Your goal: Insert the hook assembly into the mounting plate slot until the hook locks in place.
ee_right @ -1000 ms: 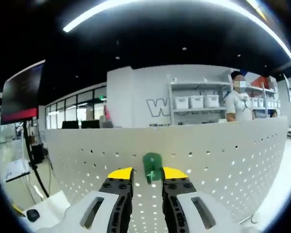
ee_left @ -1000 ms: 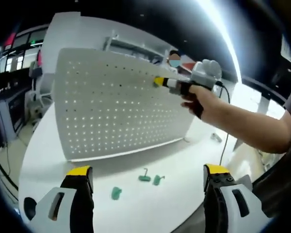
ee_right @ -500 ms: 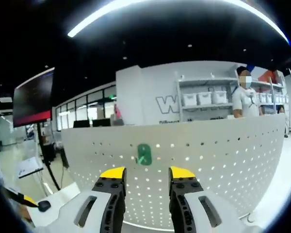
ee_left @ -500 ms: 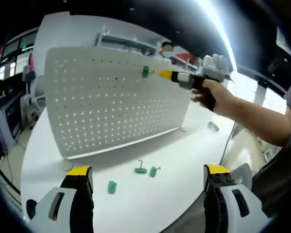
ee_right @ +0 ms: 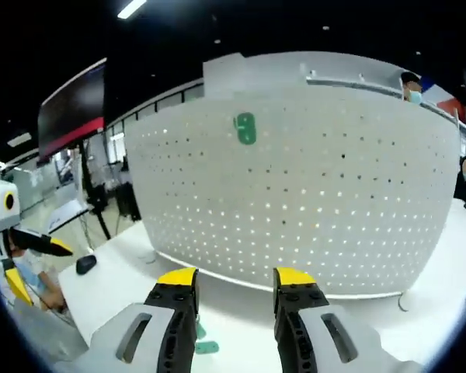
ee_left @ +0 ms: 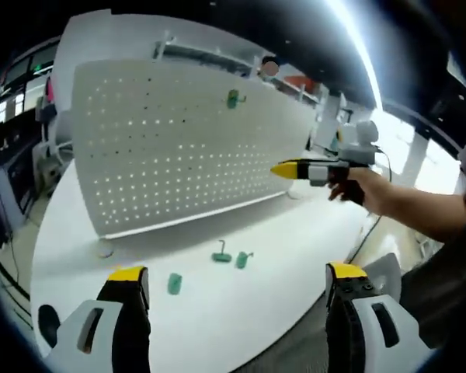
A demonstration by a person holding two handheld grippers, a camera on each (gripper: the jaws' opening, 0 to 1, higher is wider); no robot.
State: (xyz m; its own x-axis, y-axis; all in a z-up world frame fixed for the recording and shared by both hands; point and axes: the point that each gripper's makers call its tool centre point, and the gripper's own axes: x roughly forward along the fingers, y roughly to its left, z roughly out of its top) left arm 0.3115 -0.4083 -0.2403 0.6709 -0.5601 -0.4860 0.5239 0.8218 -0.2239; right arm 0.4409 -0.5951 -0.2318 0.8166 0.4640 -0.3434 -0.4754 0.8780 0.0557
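Note:
A white perforated mounting plate [ee_left: 179, 148] stands upright on the white table [ee_left: 295, 241]. A green hook assembly [ee_left: 233, 98] hangs on its upper part, clear of both grippers; in the right gripper view the hook [ee_right: 245, 128] sits high on the plate [ee_right: 334, 202]. My right gripper [ee_left: 283, 169], held by a hand, hovers off to the right of the plate, well away from the hook. Its jaws [ee_right: 237, 277] stand open and hold nothing. My left gripper [ee_left: 237, 276] is wide open low over the table's near part, and it also shows at the left edge [ee_right: 37, 266].
Three loose green hook parts lie on the table in front of the plate [ee_left: 175, 284] [ee_left: 221, 256] [ee_left: 242, 259]; one shows between my right jaws [ee_right: 204, 346]. A small black object [ee_right: 85, 264] sits near the table's left end. Shelving and people stand behind the plate.
My right gripper let go of the green hook, which stays on the plate, then opened and drew back and down from the board. The left gripper stayed open.

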